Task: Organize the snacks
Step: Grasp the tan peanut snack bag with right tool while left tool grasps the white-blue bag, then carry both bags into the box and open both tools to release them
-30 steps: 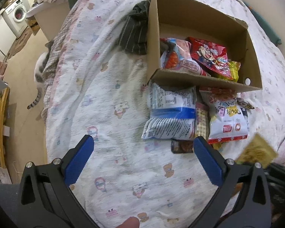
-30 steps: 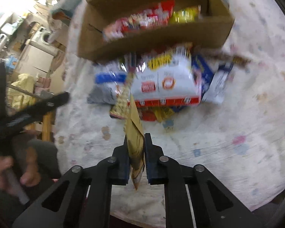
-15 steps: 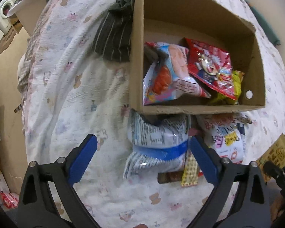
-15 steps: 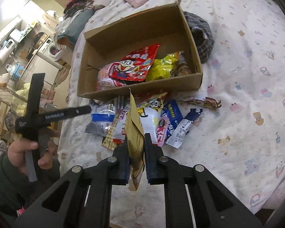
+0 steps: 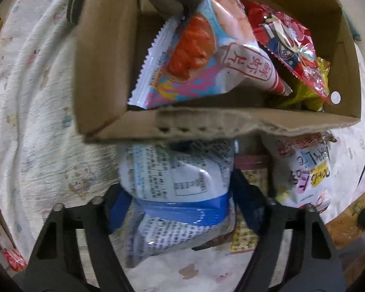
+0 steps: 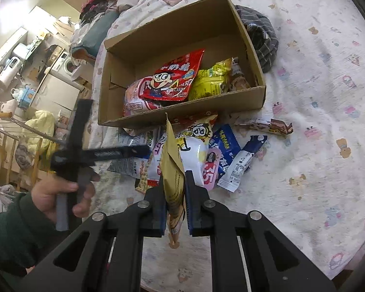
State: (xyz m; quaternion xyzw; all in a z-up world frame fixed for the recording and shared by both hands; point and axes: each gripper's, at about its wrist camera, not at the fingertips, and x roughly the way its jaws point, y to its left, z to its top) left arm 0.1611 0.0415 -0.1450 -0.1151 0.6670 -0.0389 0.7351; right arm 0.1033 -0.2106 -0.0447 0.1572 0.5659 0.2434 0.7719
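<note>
We see the left gripper pointing steeply down at the bed, its jaws closing around a white snack bag with a blue band. The bag lies between the blue pads, which sit right at its two sides; whether they press it yet we cannot tell from the blurred picture. Its long axis runs away from the gripper toward the cardboard box, and its far end is tucked just under the box's near wall.

In the right wrist view, the right gripper has its jaws pressed together on a tan snack packet. The packet stands on edge, its long axis upright, one end poking below the fingers and the other pointing toward the box.

The box sits open on a white bedsheet with cartoon prints. Inside it lie a red candy bag with a cartoon face, a yellow packet beside it, and a pink and blue shrimp chip bag leaning against the near wall.

Just in front of the box a pile of snacks rests on the sheet: a white and yellow chip bag, a blue packet and a slim white and blue bar. A dark checked cloth lies against the box's side. A hand in a dark green sleeve grips the left tool's handle.
</note>
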